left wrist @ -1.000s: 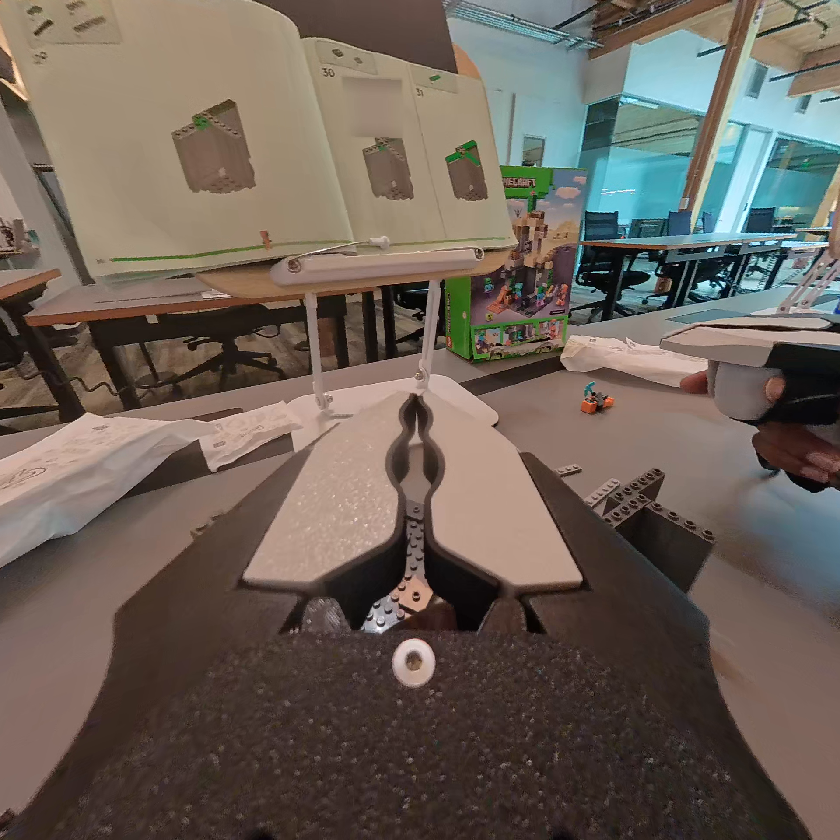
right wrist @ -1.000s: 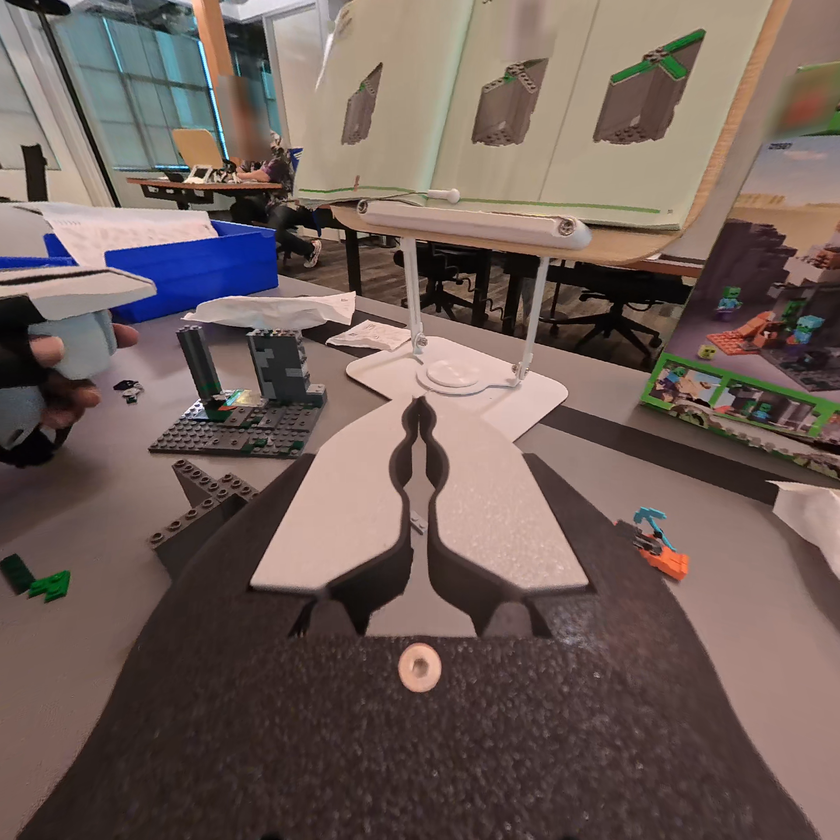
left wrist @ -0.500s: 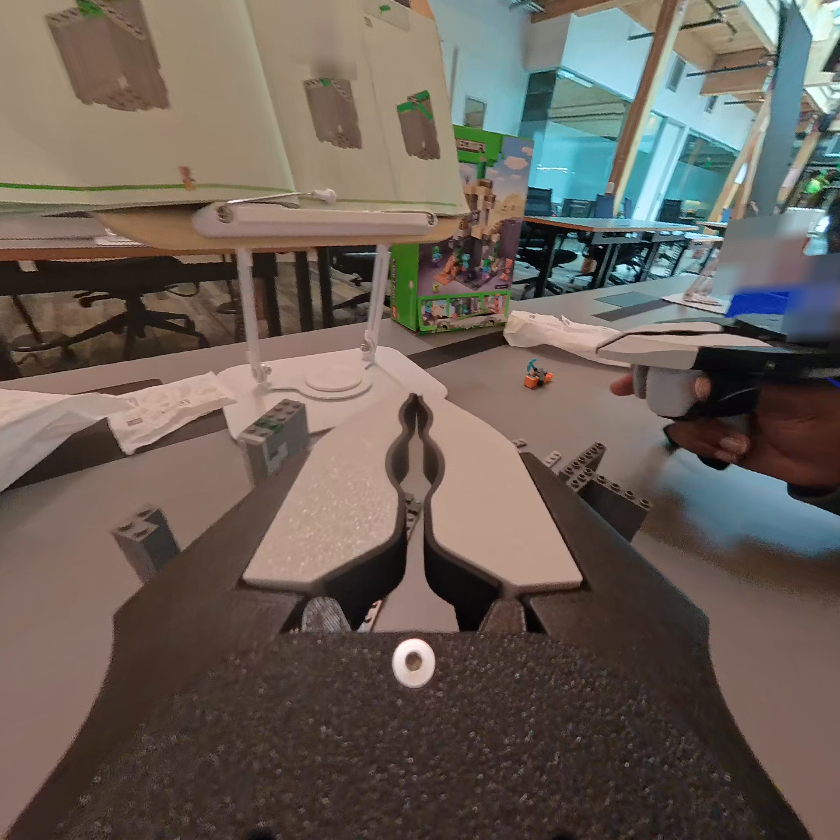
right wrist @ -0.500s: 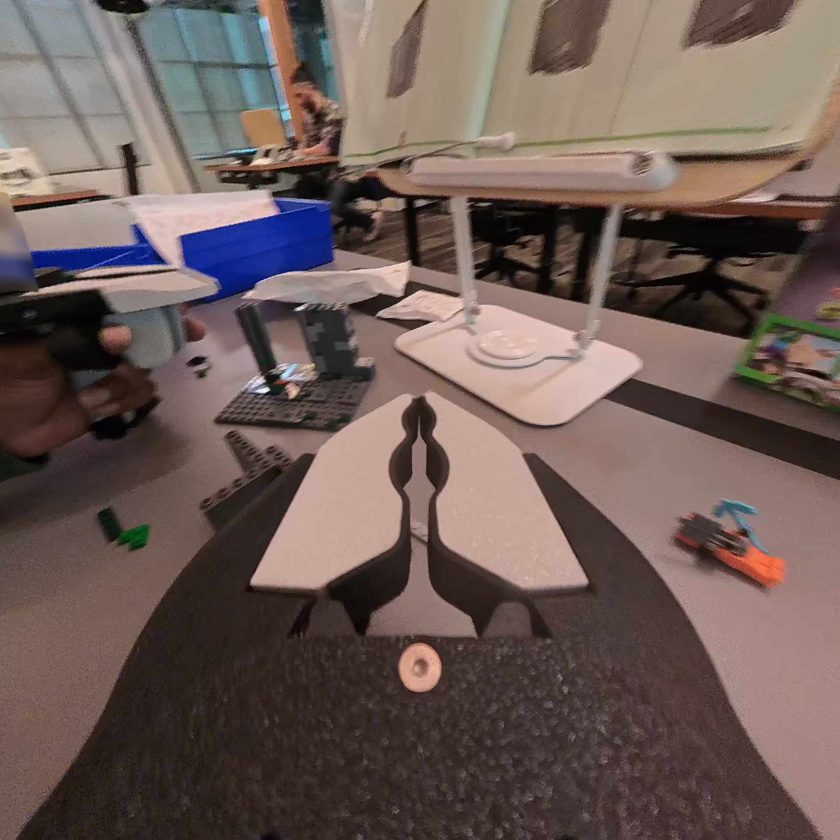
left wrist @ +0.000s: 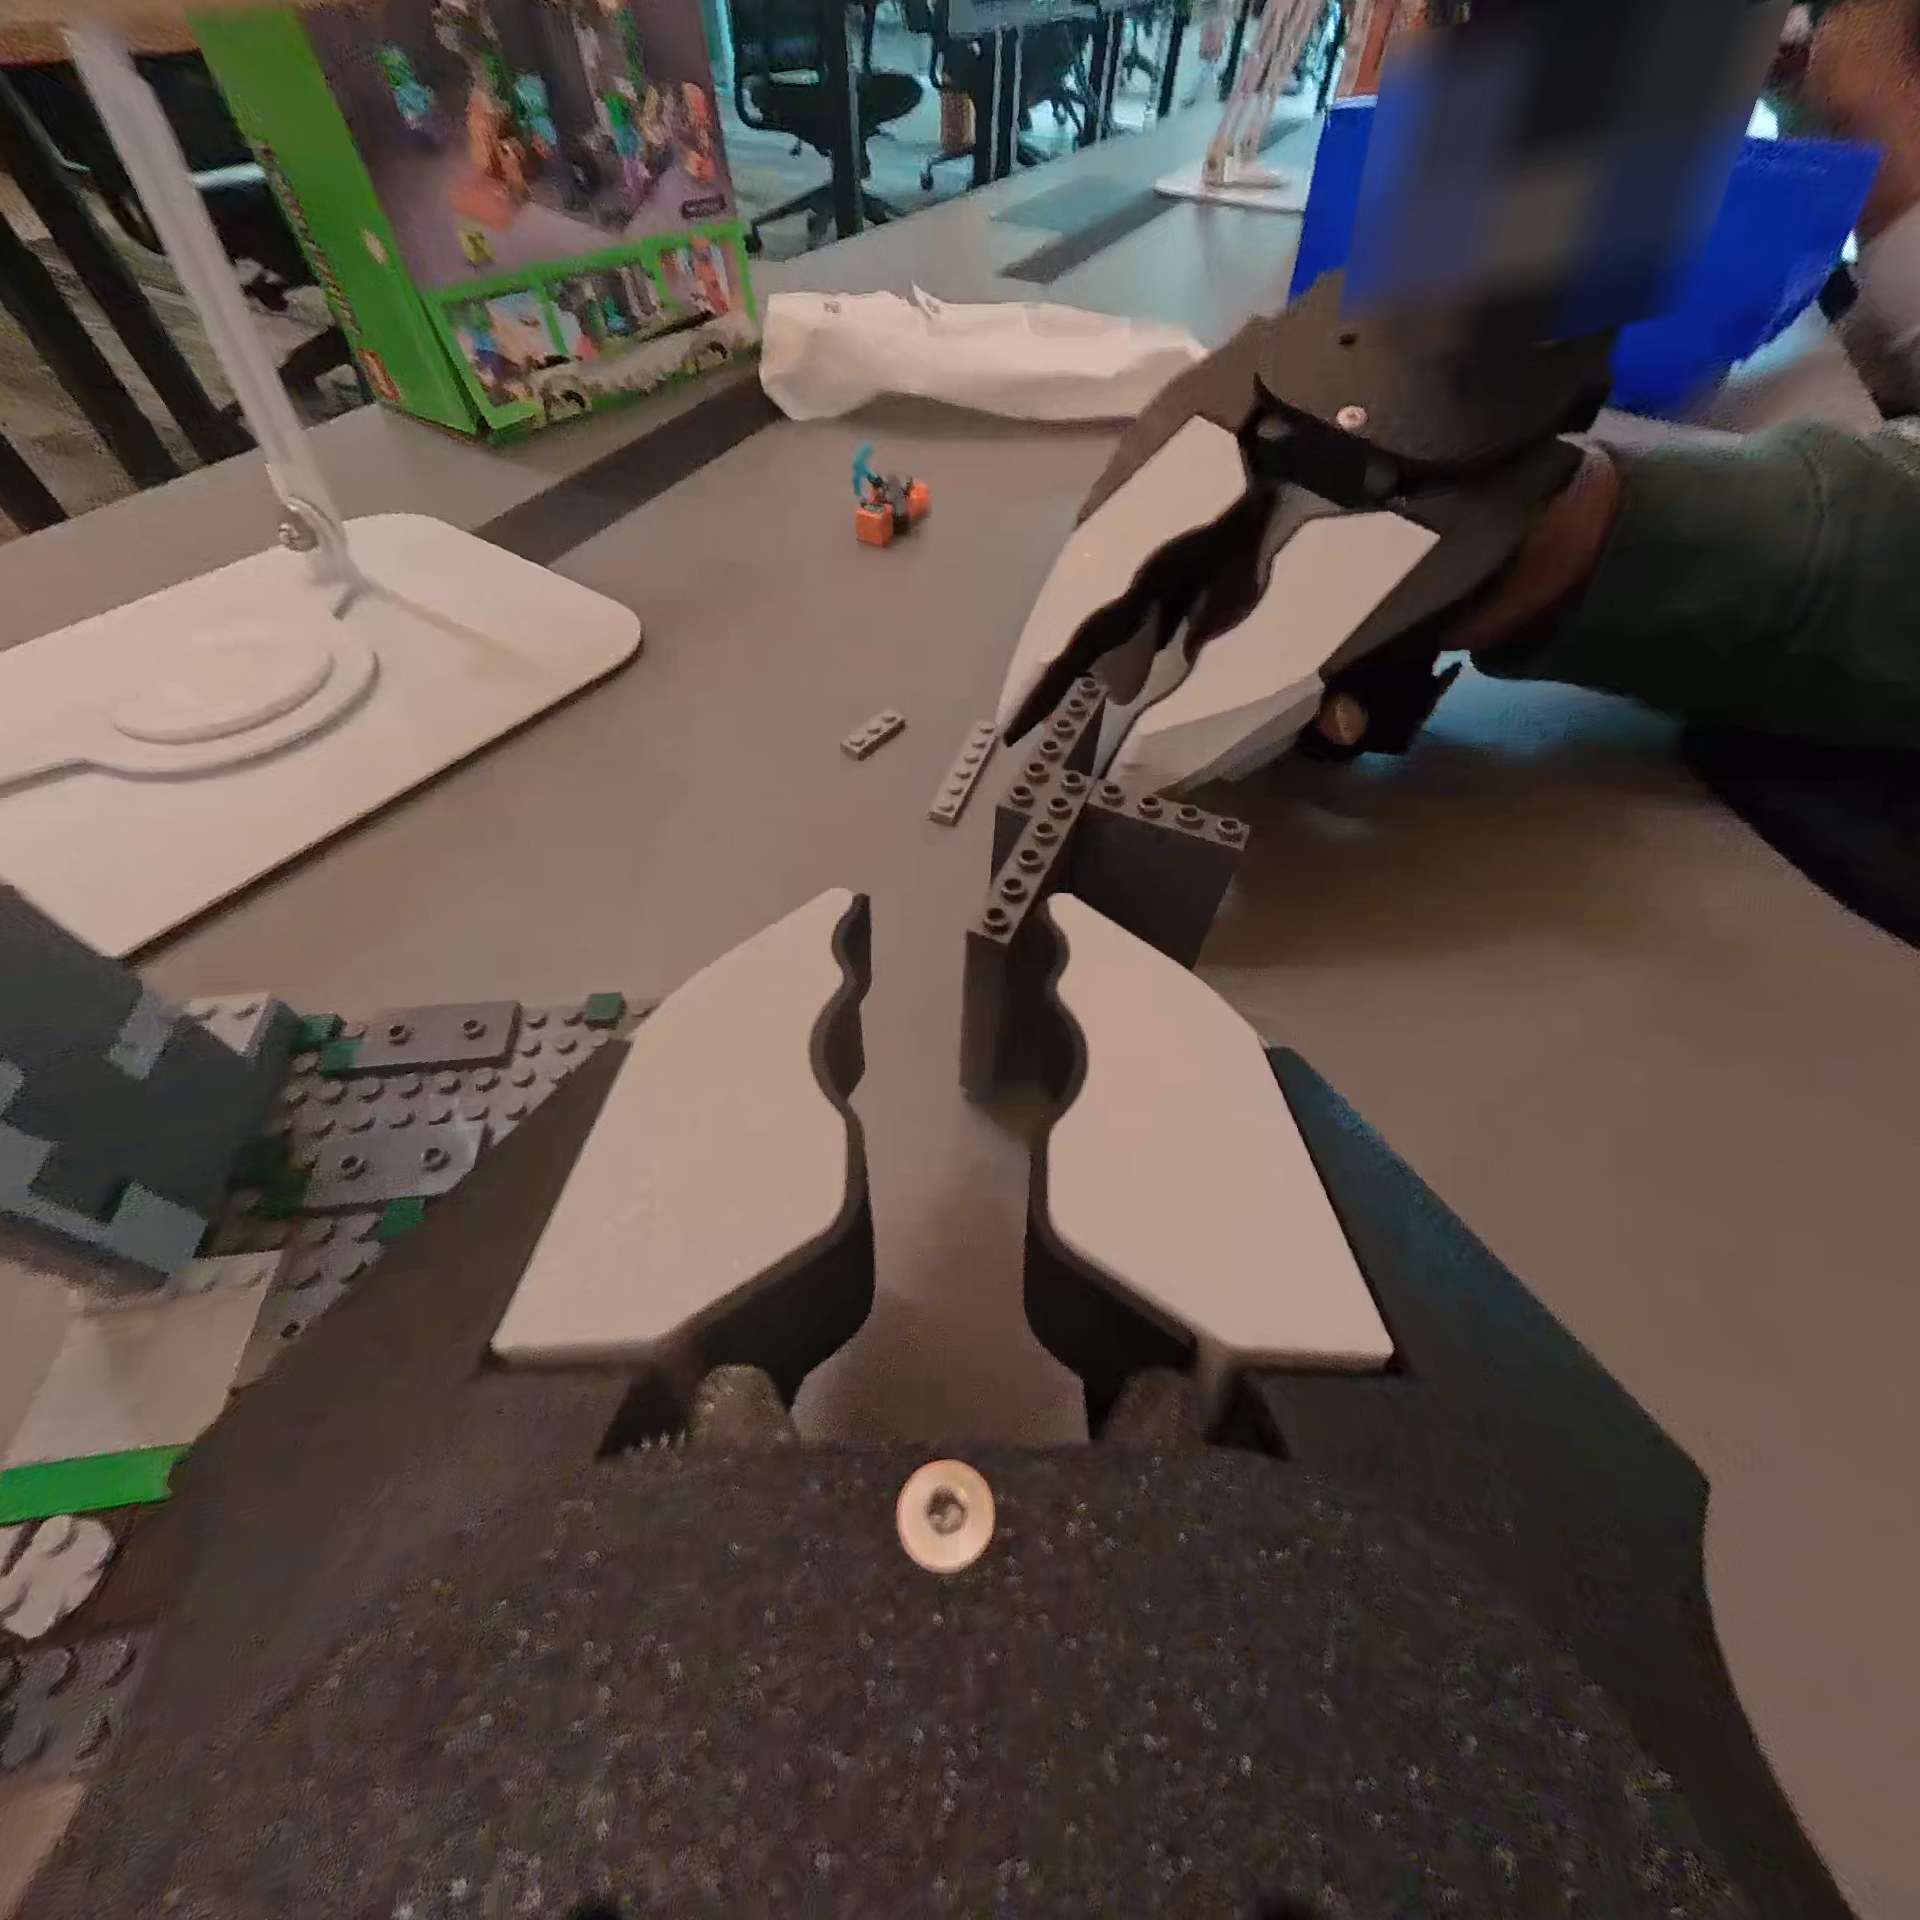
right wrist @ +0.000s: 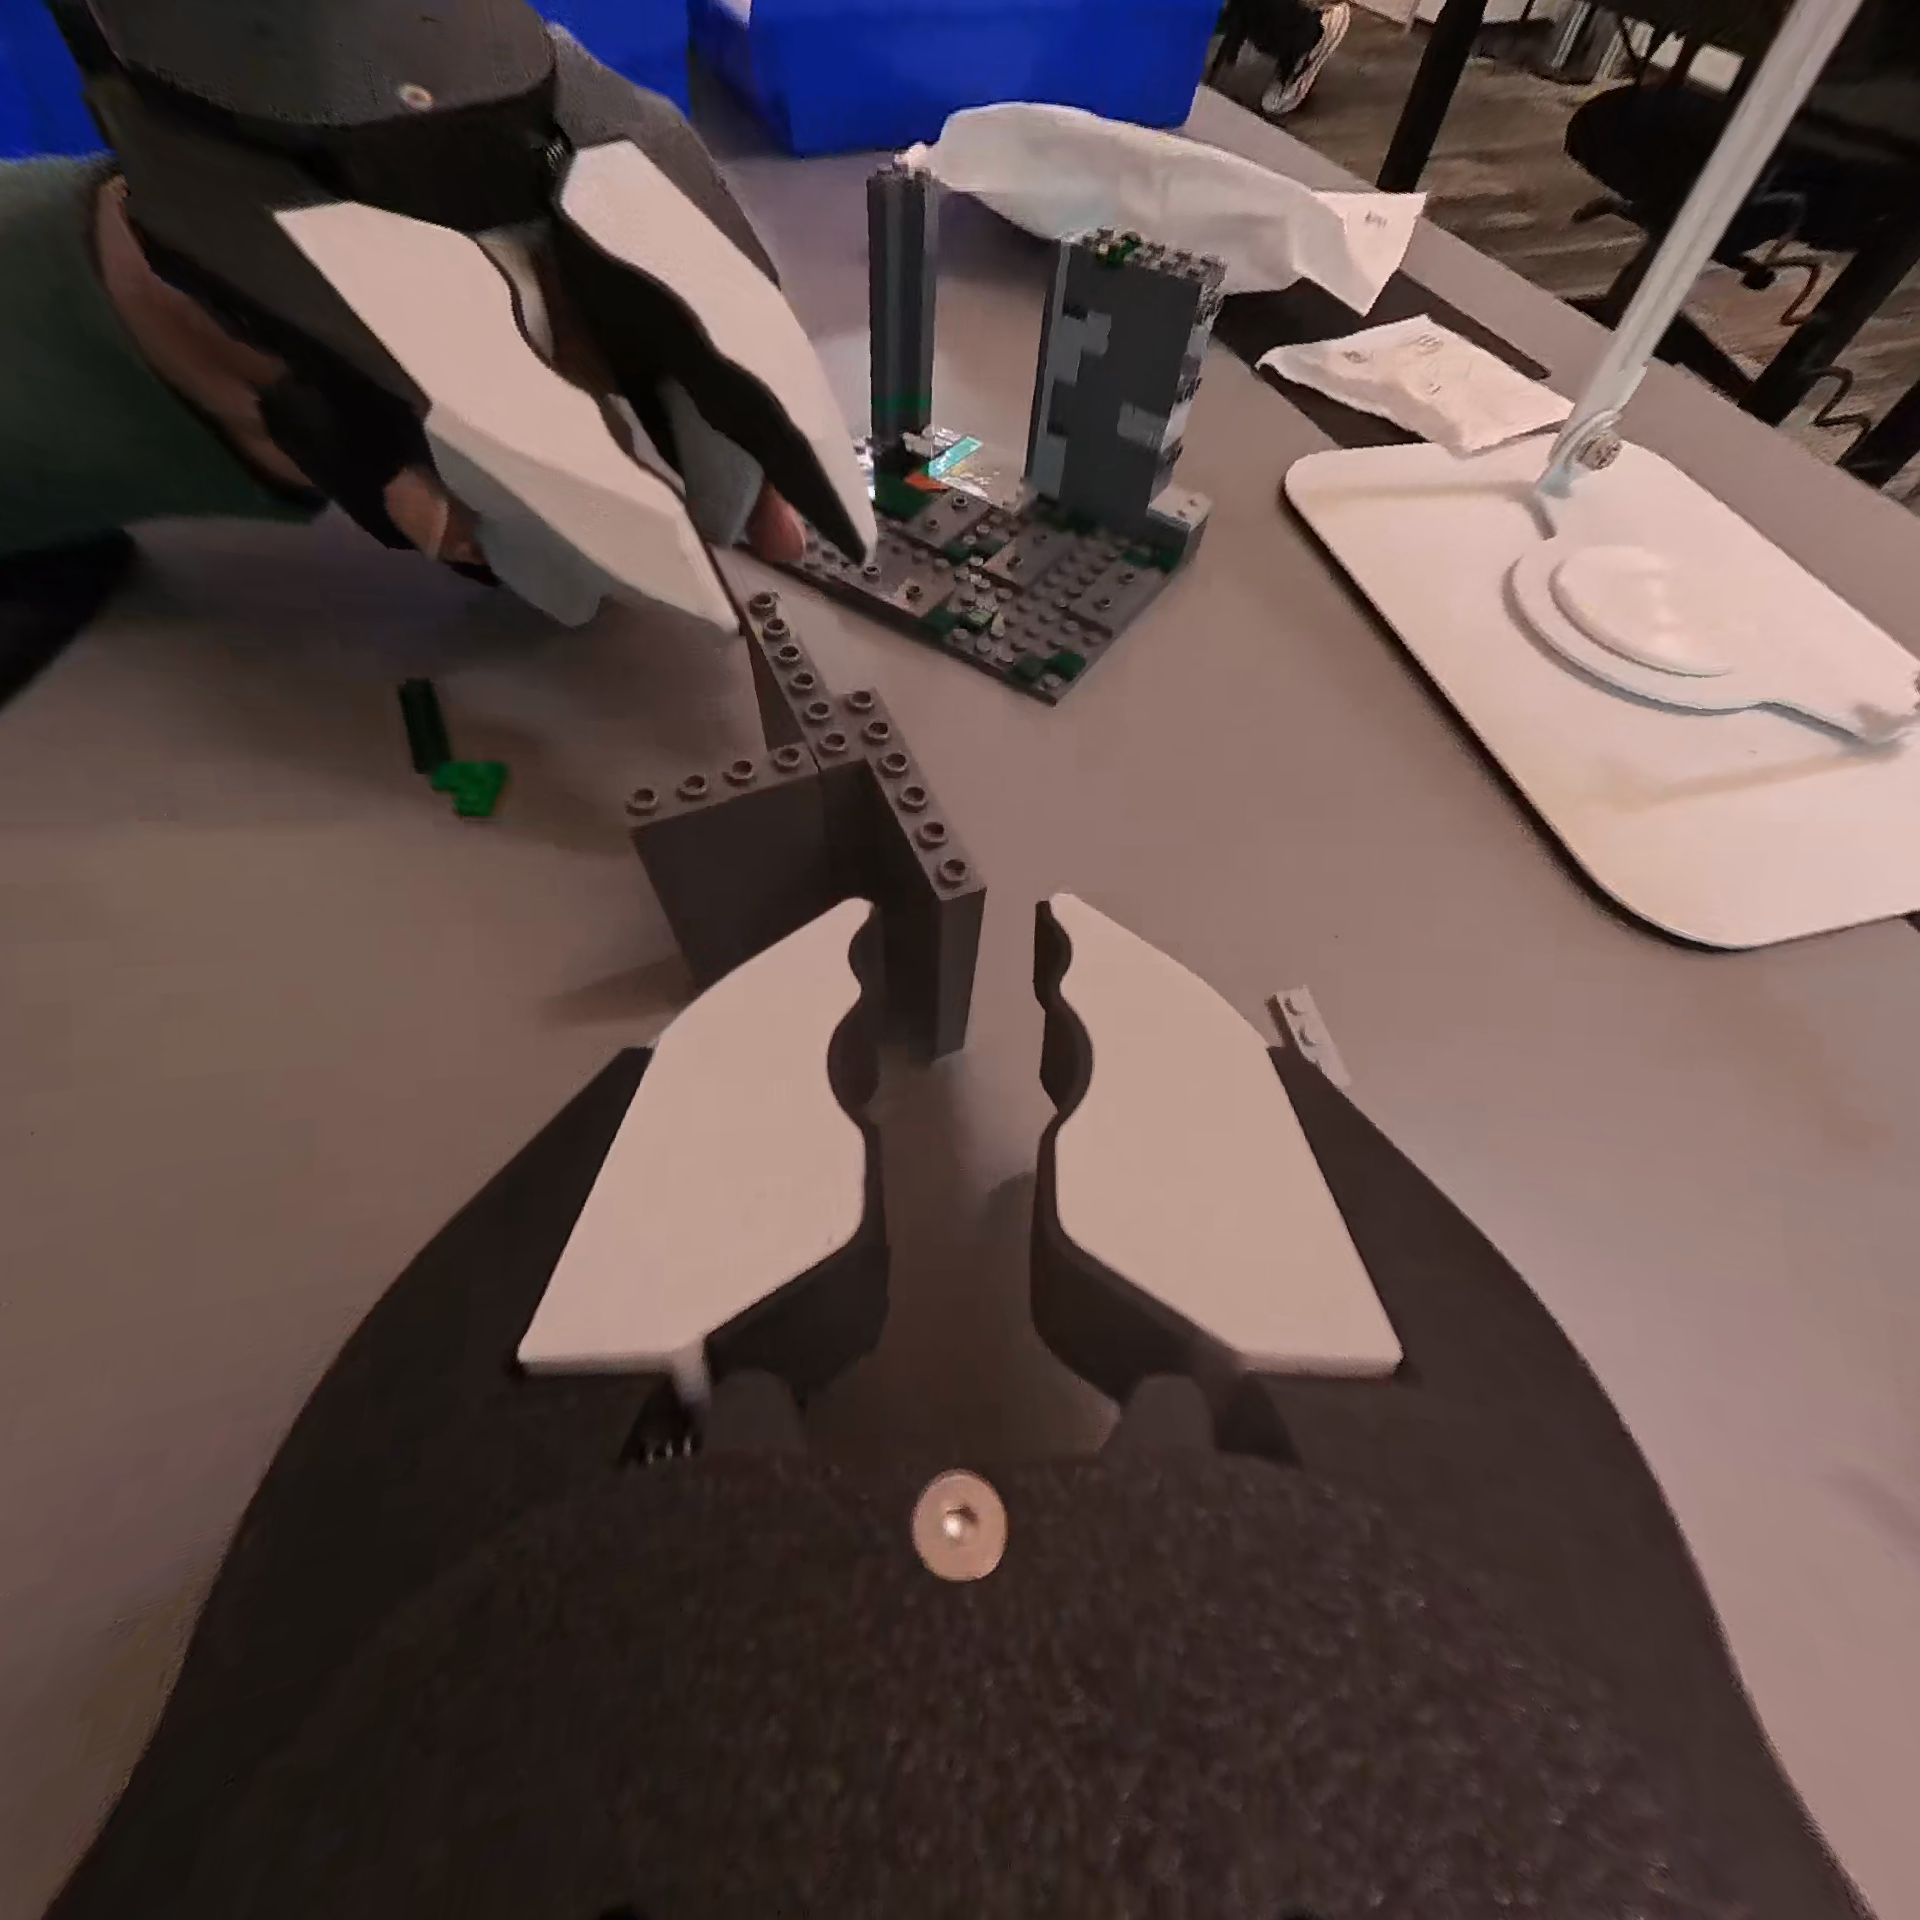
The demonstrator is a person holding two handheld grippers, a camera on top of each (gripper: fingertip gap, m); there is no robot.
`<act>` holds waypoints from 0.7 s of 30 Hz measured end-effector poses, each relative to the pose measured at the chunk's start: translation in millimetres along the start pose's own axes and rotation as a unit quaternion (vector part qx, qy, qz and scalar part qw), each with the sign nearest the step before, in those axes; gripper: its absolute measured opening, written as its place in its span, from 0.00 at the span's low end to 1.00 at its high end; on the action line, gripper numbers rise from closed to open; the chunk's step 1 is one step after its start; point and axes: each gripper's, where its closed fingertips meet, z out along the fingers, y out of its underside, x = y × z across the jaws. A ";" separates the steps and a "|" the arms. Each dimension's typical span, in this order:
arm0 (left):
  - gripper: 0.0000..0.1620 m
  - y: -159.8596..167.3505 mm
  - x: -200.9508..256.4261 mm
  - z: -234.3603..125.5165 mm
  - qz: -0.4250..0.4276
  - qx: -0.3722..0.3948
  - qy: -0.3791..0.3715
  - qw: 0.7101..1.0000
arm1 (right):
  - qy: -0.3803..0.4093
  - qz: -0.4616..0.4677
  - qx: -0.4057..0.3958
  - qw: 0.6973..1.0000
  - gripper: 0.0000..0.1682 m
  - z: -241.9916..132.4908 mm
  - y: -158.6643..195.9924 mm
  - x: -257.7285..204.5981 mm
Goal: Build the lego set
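In the left wrist view, you held your left gripper (left wrist: 951,961) with jaws spread, one end of the dark grey cross-shaped wall assembly (left wrist: 1081,831) standing on the grey table (left wrist: 1558,1091) just inside them, likely lined up for a grip. Your right gripper (left wrist: 1070,717), also parted, met its far end.

In the right wrist view, your right gripper (right wrist: 956,961) gaped around the near wall's matte, studded edge (right wrist: 873,769). The baseplate build (right wrist: 997,582) stood beyond.
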 end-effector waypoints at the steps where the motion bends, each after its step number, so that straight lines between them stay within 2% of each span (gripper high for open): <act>1: 0.19 3.6 0.9 2.3 0.005 -0.013 0.002 1.000 | -0.007 0.001 -0.003 1.000 0.15 2.3 0.3 -0.2; 5: 0.19 11.7 7.3 7.6 0.022 -0.037 0.020 0.999 | -0.025 0.006 0.005 1.000 0.09 4.8 -3.4 -2.0; 8: 0.13 11.3 13.7 10.1 0.026 -0.039 0.034 0.998 | -0.034 0.005 0.005 0.999 0.08 4.4 -3.1 -4.4; 13: 0.08 13.3 33.6 8.5 0.023 -0.050 0.082 0.995 | -0.083 0.008 -0.005 0.997 0.08 -5.2 1.0 -17.5; 17: 0.08 16.7 58.0 8.5 0.046 -0.061 0.133 0.988 | -0.152 -0.002 -0.017 0.988 0.06 -18.7 6.2 -39.7; 21: 0.11 21.8 73.3 8.8 0.057 -0.074 0.168 0.981 | -0.159 -0.008 -0.006 0.987 0.08 -24.4 0.6 -43.1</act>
